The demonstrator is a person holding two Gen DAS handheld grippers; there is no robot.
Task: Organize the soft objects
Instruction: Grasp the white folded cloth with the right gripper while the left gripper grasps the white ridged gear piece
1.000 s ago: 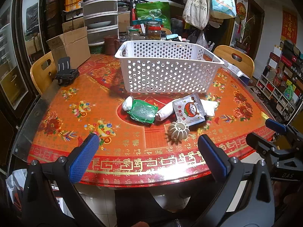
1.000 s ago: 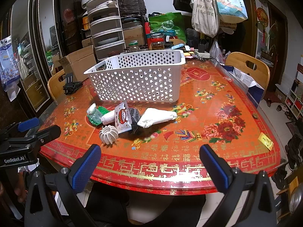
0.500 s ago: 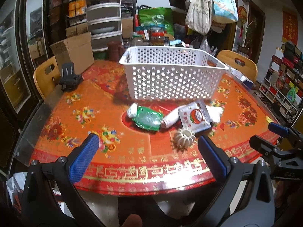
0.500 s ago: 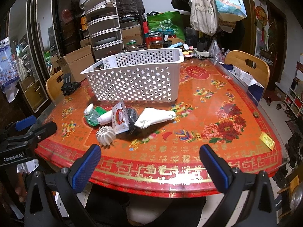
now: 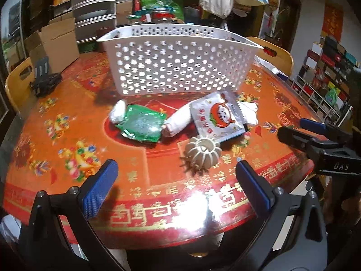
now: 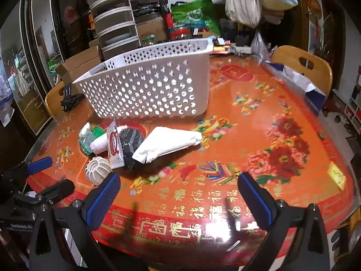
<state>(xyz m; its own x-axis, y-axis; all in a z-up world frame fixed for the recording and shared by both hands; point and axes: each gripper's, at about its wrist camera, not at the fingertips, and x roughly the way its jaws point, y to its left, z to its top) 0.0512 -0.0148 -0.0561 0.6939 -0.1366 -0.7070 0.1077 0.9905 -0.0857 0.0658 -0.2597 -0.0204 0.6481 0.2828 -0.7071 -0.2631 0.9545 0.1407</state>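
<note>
A white perforated basket (image 5: 178, 64) (image 6: 146, 90) stands on the red patterned table (image 5: 158, 169). In front of it lie a green foil packet (image 5: 141, 124), a rolled white cloth (image 5: 179, 122), a silver snack pouch (image 5: 217, 116), a white ribbed ball (image 5: 203, 152) (image 6: 98, 172), a black item (image 6: 130, 142) and a folded white cloth (image 6: 167, 143). My left gripper (image 5: 176, 186) is open and empty over the table's near edge, just short of the ball. My right gripper (image 6: 178, 199) is open and empty over the near edge, short of the folded cloth.
Wooden chairs (image 5: 18, 83) (image 6: 302, 67) stand around the table. A black phone stand (image 5: 45, 79) sits at the left. Cardboard boxes (image 5: 54, 43), stacked drawers (image 6: 115, 27) and hanging bags (image 6: 243, 2) crowd the back. A yellow tag (image 6: 336, 176) lies at the right edge.
Both grippers have moved forward over the table edge toward the pile; the objects and basket look larger and closer. Both stay open. Nothing on the table has moved.
</note>
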